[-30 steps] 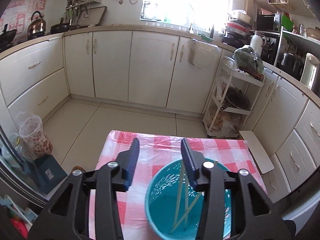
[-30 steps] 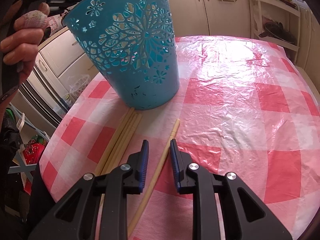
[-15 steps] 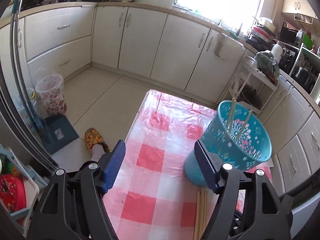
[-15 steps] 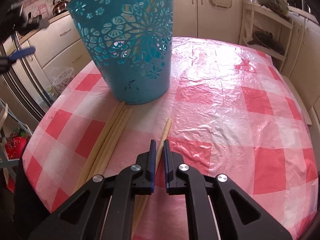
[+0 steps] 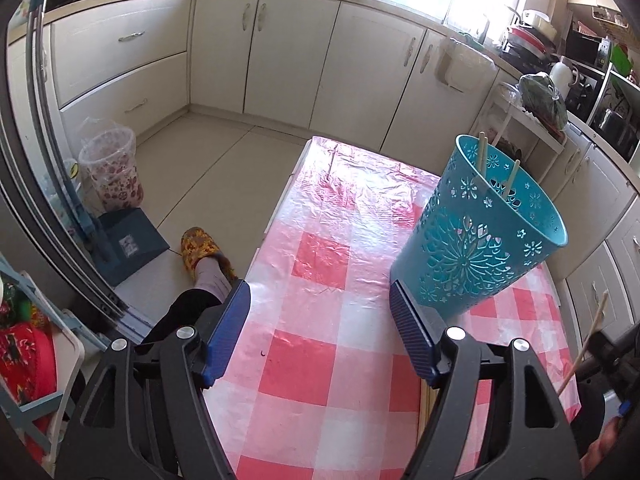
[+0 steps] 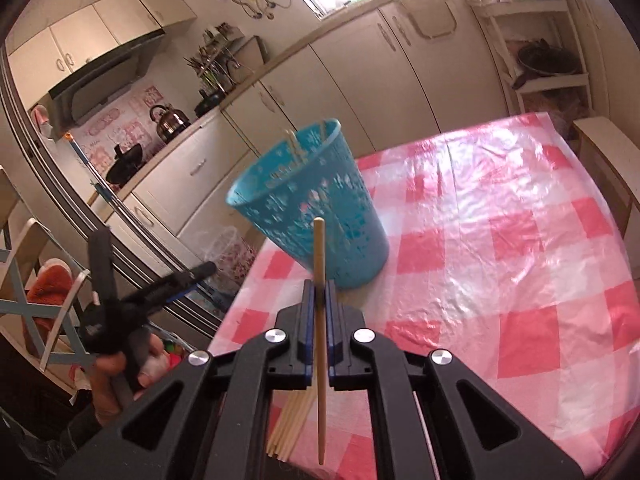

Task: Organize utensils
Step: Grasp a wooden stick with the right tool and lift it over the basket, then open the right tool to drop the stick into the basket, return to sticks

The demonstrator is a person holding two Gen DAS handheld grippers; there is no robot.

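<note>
A teal perforated basket (image 5: 480,240) stands on the red-and-white checked table (image 5: 320,320) with a few chopsticks standing inside it; it also shows in the right wrist view (image 6: 312,208). My right gripper (image 6: 319,304) is shut on a single wooden chopstick (image 6: 319,256), held upright above the table in front of the basket. That chopstick also shows at the right edge of the left wrist view (image 5: 588,340). Several loose chopsticks (image 6: 290,424) lie on the table below my right gripper. My left gripper (image 5: 320,320) is open and empty, left of the basket.
Cream kitchen cabinets (image 5: 280,52) run along the walls. A clear patterned bin (image 5: 110,168), a blue dustpan (image 5: 132,240) and the person's slippered foot (image 5: 200,248) are on the floor left of the table. A white rack (image 6: 540,40) stands beyond the table.
My right gripper has closed on the single chopstick and lifted it off the table, tilting it upright. My left gripper has drawn back left of the basket and stayed open.
</note>
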